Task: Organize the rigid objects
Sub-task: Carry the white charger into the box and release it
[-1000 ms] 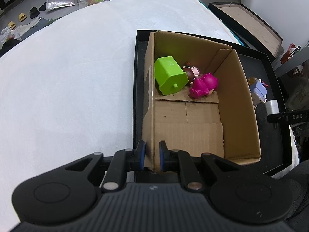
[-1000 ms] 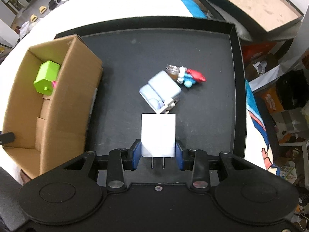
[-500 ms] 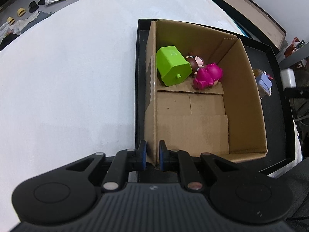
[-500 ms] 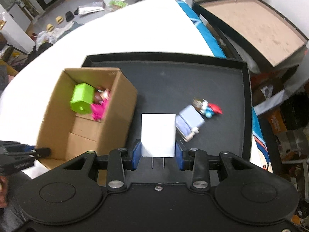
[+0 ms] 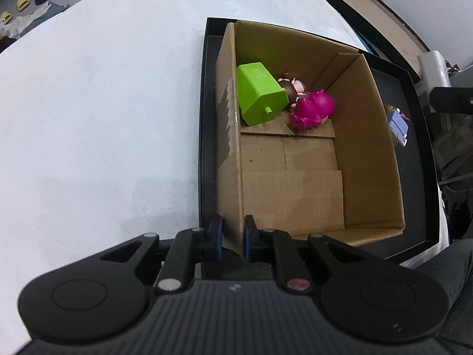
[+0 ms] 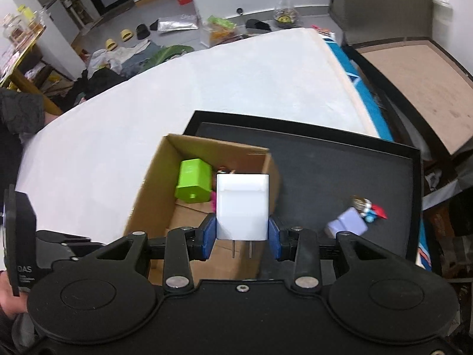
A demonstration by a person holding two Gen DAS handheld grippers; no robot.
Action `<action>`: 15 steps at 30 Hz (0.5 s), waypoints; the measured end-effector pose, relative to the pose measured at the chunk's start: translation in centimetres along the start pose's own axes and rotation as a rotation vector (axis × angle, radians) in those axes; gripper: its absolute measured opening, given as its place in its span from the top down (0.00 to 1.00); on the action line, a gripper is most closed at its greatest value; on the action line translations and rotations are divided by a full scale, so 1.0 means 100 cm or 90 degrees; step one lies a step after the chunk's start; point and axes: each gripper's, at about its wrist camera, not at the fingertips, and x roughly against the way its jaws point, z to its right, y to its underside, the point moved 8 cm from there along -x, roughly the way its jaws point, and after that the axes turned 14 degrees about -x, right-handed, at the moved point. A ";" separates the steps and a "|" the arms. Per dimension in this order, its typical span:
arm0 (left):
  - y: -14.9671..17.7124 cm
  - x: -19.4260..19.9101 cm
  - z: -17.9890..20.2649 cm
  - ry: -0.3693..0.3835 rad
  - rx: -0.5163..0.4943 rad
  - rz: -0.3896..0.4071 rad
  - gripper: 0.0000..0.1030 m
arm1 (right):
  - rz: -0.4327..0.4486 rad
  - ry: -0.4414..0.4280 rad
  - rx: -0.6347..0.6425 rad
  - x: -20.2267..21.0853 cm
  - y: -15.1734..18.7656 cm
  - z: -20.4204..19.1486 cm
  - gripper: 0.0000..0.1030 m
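Note:
An open cardboard box (image 5: 363,136) (image 6: 153,204) stands in a black tray (image 5: 204,118) (image 6: 340,177). A green block (image 5: 260,97) (image 6: 193,185), a pink figure (image 5: 313,109) and a small brown-headed figure (image 5: 291,85) lie at the box's far end. My left gripper (image 5: 232,238) is shut on the box's near left wall. My right gripper (image 6: 242,238) is shut on a white plug adapter (image 6: 242,207), held above the box's right wall, prongs toward the camera. A lilac adapter (image 6: 347,224) (image 5: 397,122) and a small red-blue figure (image 6: 369,211) lie on the tray.
The tray rests on a white padded surface (image 5: 103,103) (image 6: 236,82). A second shallow black-rimmed tray (image 6: 414,82) with a brown bottom lies to the right. Slippers, bags and clothes litter the floor (image 6: 153,38) beyond. A hand (image 6: 9,295) holds the left gripper's handle.
My right gripper has lifted the white adapter off the tray and carried it left, over the box's right wall. The left gripper keeps its hold on the box wall.

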 end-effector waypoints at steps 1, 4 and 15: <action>0.000 -0.001 0.000 0.003 0.001 -0.001 0.88 | -0.003 0.000 0.003 -0.002 0.001 -0.004 0.65; -0.001 -0.003 -0.001 0.010 0.004 -0.005 0.87 | -0.013 -0.001 0.016 -0.008 0.004 -0.016 0.65; -0.001 -0.007 -0.004 0.026 0.001 -0.005 0.86 | -0.040 0.004 0.023 -0.040 0.016 -0.048 0.65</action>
